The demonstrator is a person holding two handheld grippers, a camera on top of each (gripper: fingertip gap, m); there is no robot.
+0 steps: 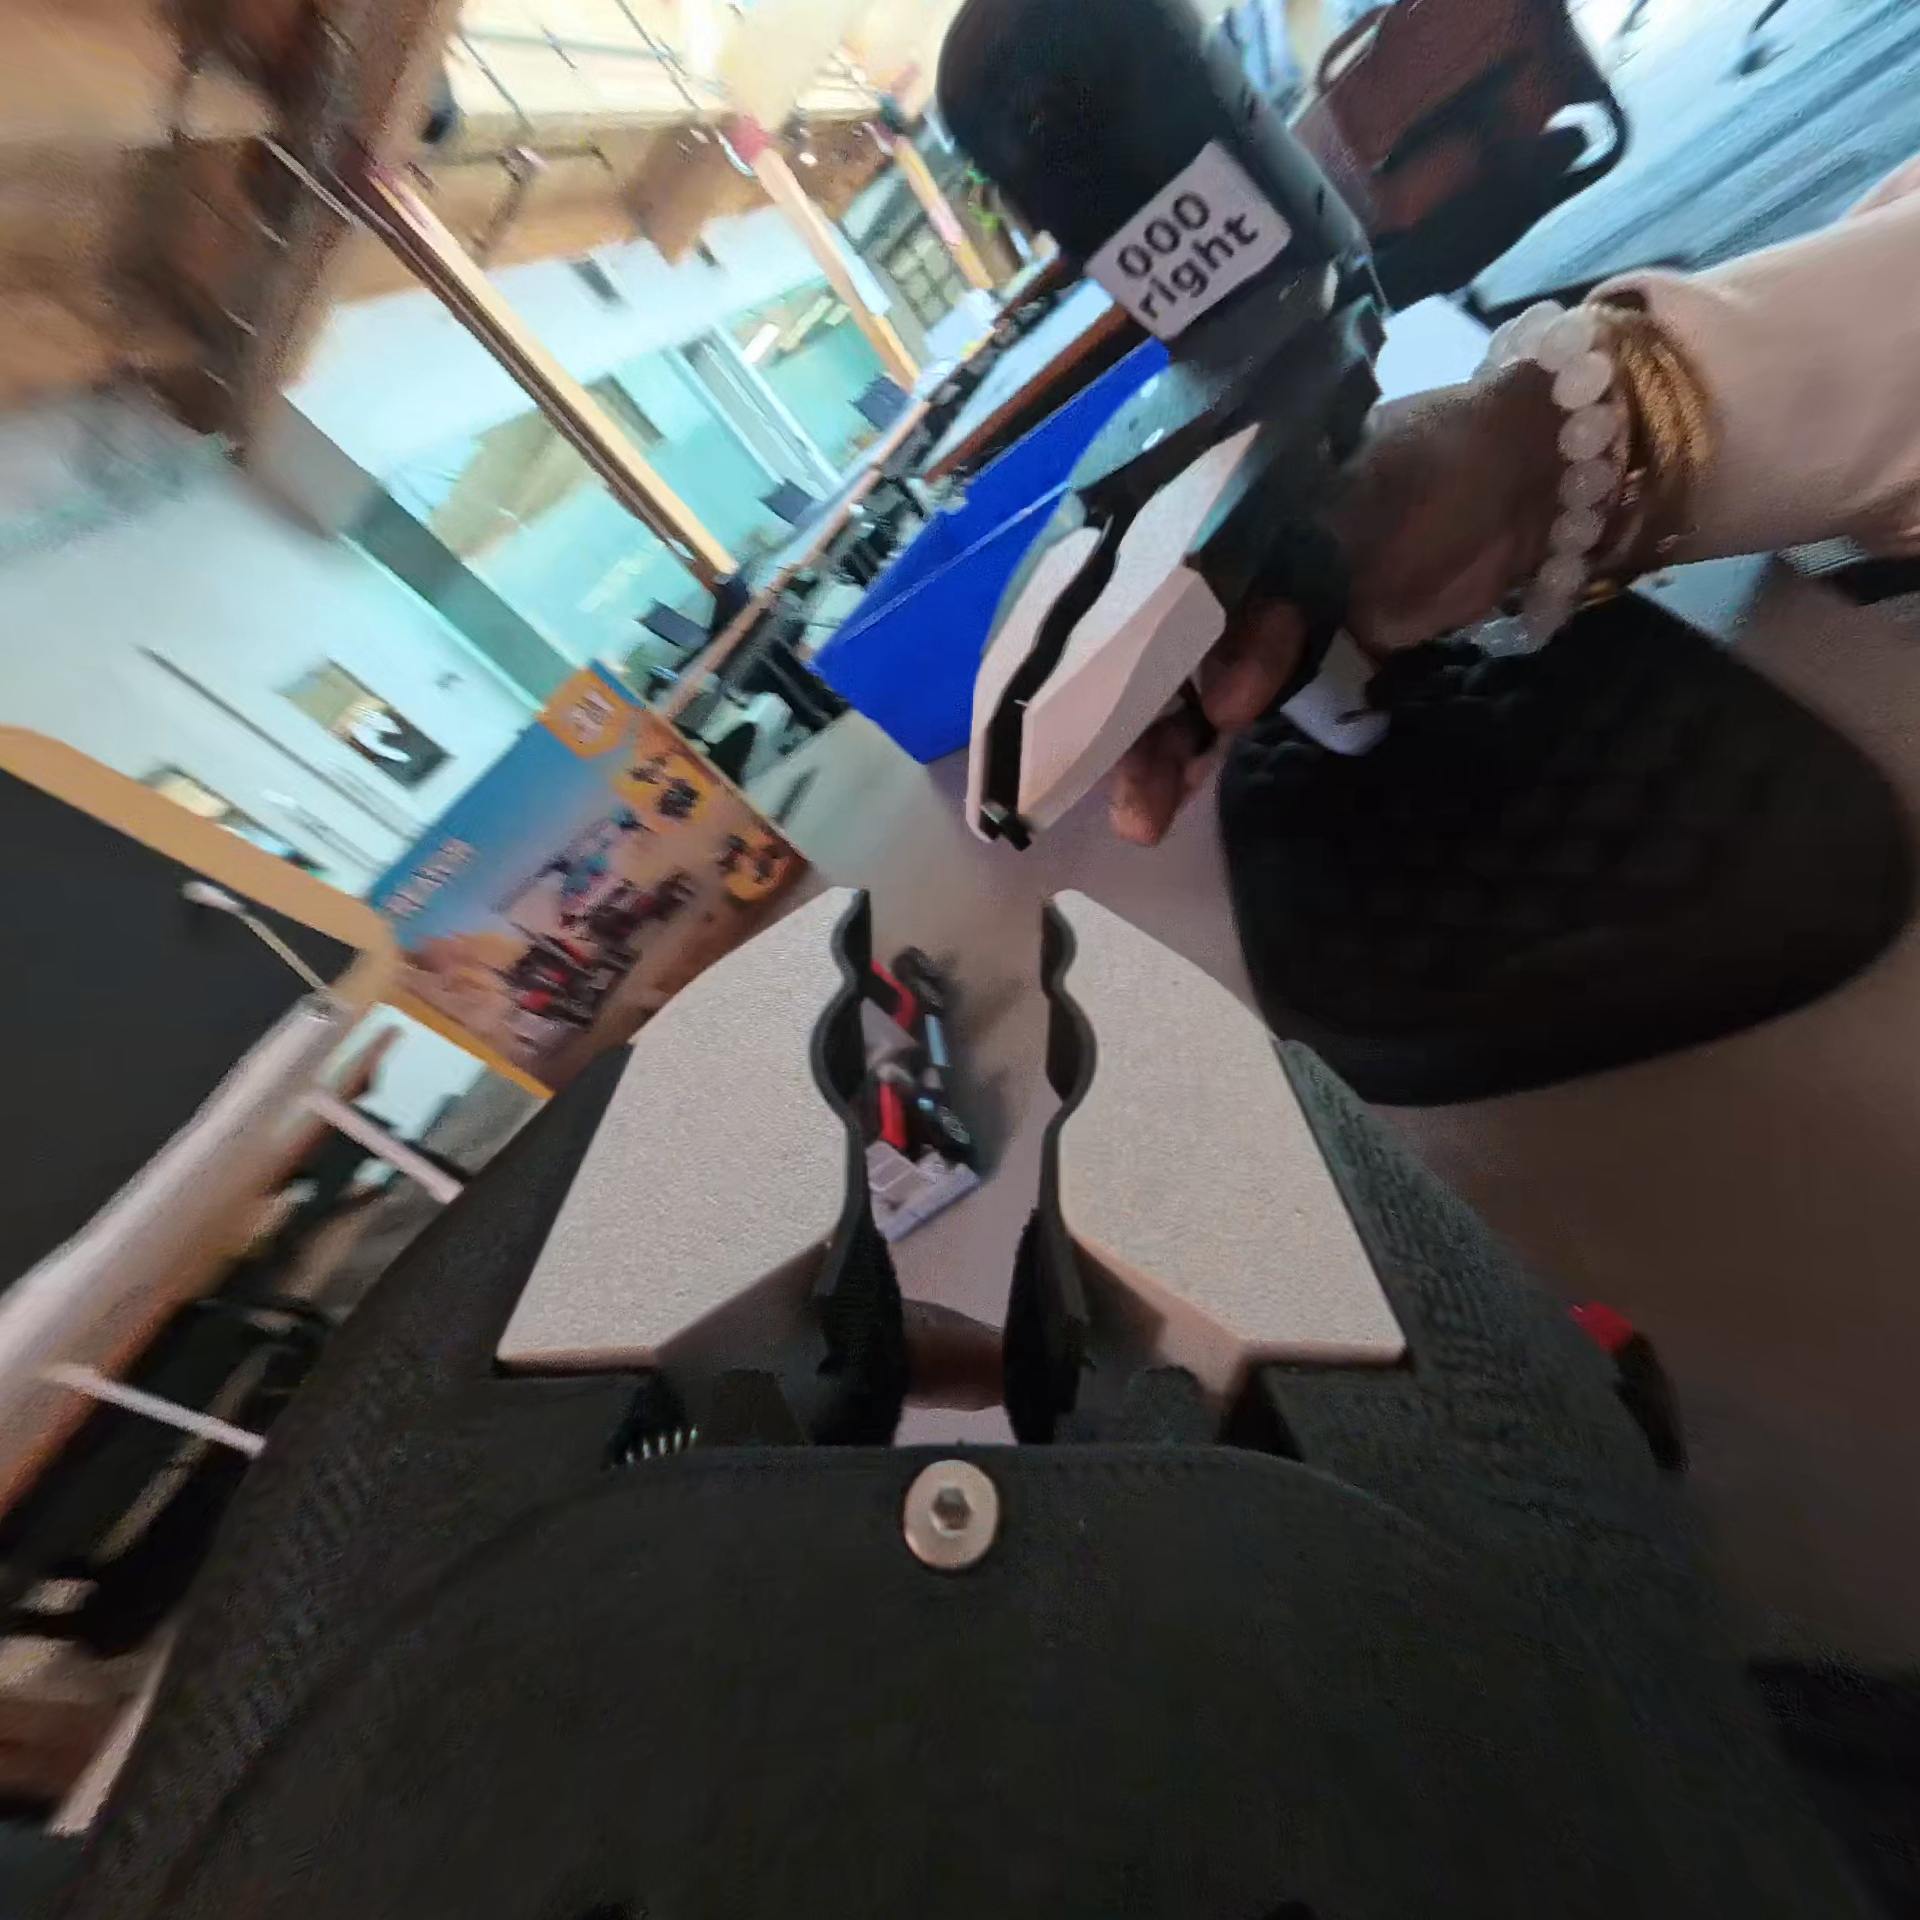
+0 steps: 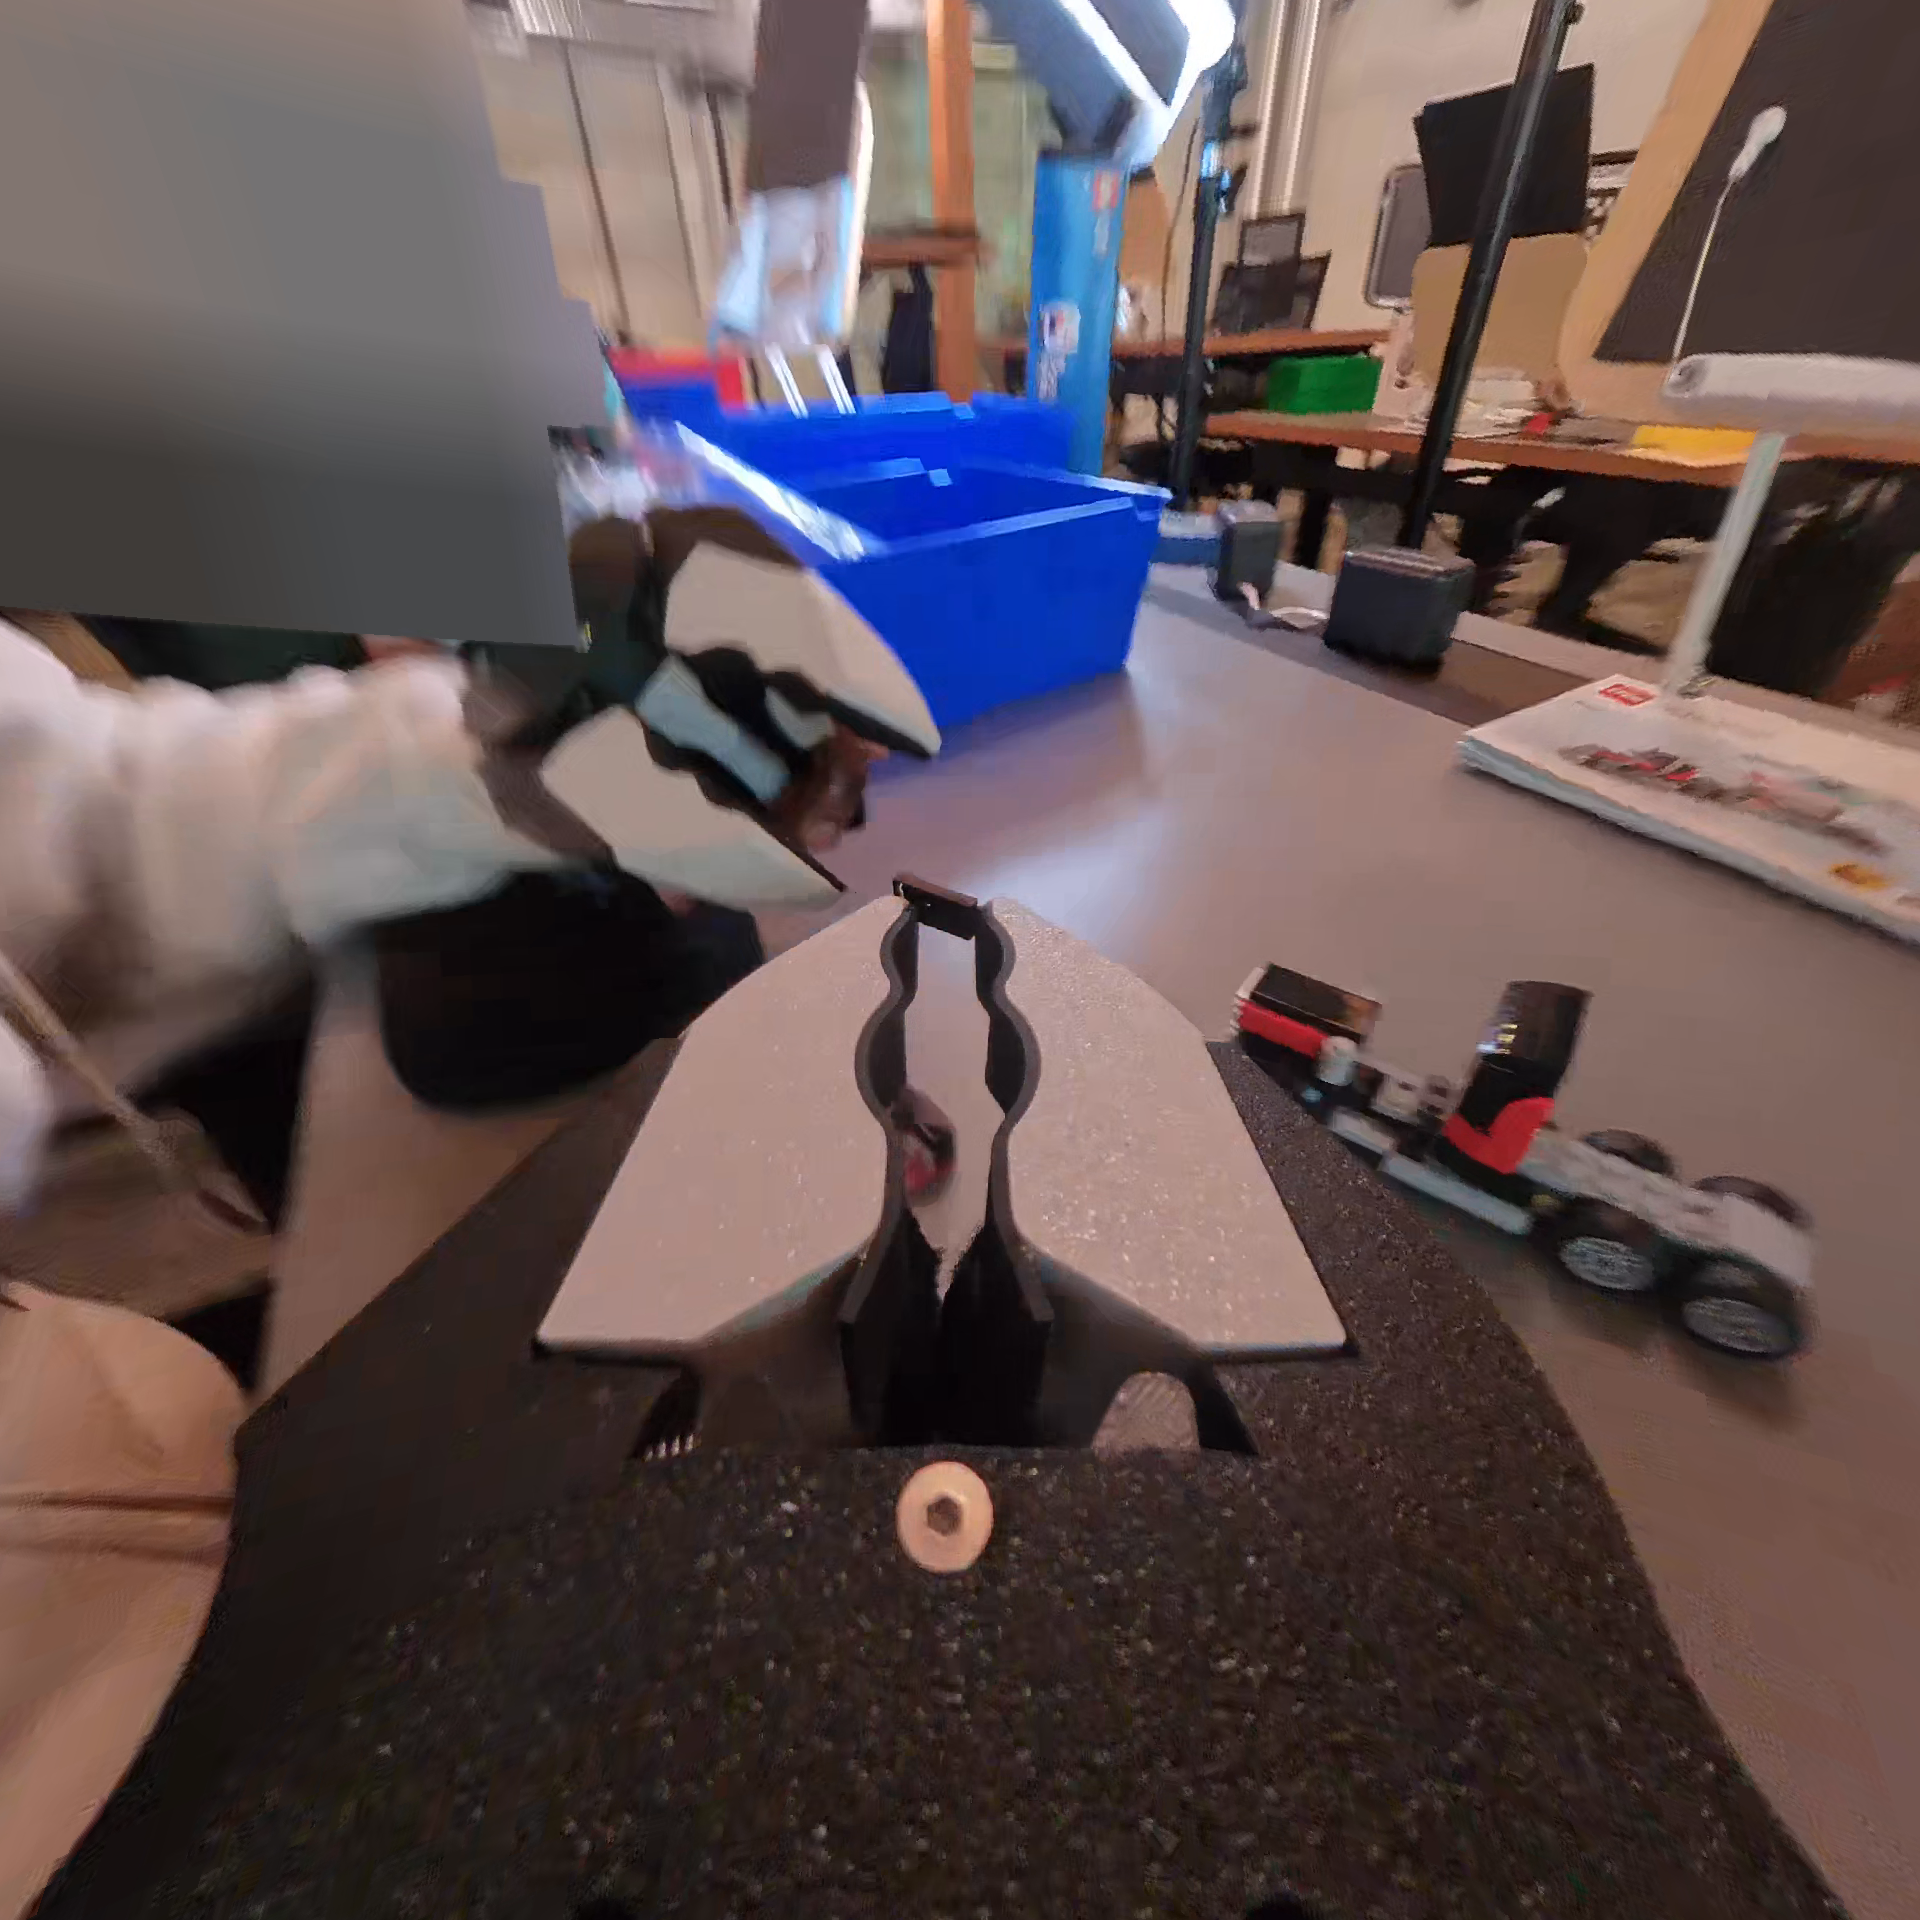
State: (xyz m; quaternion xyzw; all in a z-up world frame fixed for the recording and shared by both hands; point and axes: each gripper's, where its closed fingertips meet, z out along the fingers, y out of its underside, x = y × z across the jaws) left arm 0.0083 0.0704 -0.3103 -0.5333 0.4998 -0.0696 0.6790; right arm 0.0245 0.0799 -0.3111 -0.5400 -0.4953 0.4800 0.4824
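Right gripper pinches a small flat black brick piece at its very fingertips, both pads pressed on it, held above the grey tabletop; the same piece shows at its tips in the left wrist view, with a hand on the handle, beaded bracelet at the wrist. Left gripper has fingers spread apart, nothing between the pads; the table shows through the gap. Below and behind its gap lies a part-built toy truck of red, black and grey bricks, blurred, not touched. In the right wrist view that truck sits on the table at 4 o'clock of the right fingertips, well apart, wheels toward the near edge. Left gripper appears at 10 o'clock of the right tips, near, motion-blurred. Blue plastic bin at 12 o'clock, farther back. Printed instruction booklet at 2 o'clock. Colourful toy box stands at 10 o'clock in the left wrist view. A black fabric item lies at 2 o'clock there, under the right hand.
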